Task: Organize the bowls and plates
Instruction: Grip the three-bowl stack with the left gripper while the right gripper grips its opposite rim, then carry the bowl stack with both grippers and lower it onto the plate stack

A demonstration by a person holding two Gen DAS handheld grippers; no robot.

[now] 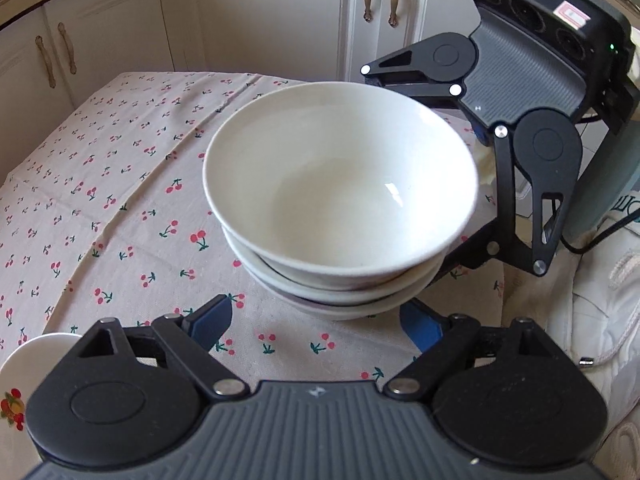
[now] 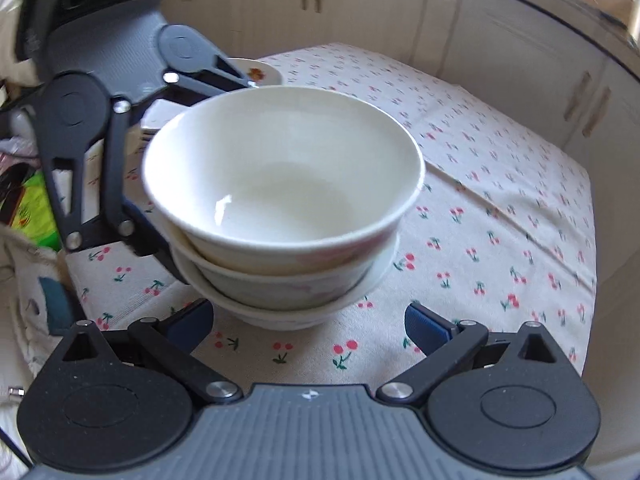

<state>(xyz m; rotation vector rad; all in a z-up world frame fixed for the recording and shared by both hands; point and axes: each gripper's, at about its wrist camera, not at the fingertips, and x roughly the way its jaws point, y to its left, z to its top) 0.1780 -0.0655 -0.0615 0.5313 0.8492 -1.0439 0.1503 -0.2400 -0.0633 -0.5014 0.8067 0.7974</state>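
A stack of three white bowls (image 1: pixel 340 200) stands on the cherry-print tablecloth (image 1: pixel 120 200); it also shows in the right wrist view (image 2: pixel 280 184). My left gripper (image 1: pixel 320 324) is open, its blue-padded fingers either side of the stack's near base, not touching. My right gripper (image 2: pixel 308 328) is open too, fingers flanking the stack's base from the opposite side. The right gripper's body (image 1: pixel 532 92) appears beyond the bowls in the left wrist view, and the left gripper's body (image 2: pixel 100 92) in the right wrist view. A fruit-patterned plate (image 2: pixel 258 72) lies behind the stack, with a white dish (image 2: pixel 160 118) beside it.
White kitchen cabinets (image 1: pixel 280 16) with brass handles surround the table. A white plate edge (image 1: pixel 36 354) sits at the table's near left corner. White fabric with a cord (image 1: pixel 600 320) lies at the right; a green package (image 2: pixel 34 212) lies off the table's left side.
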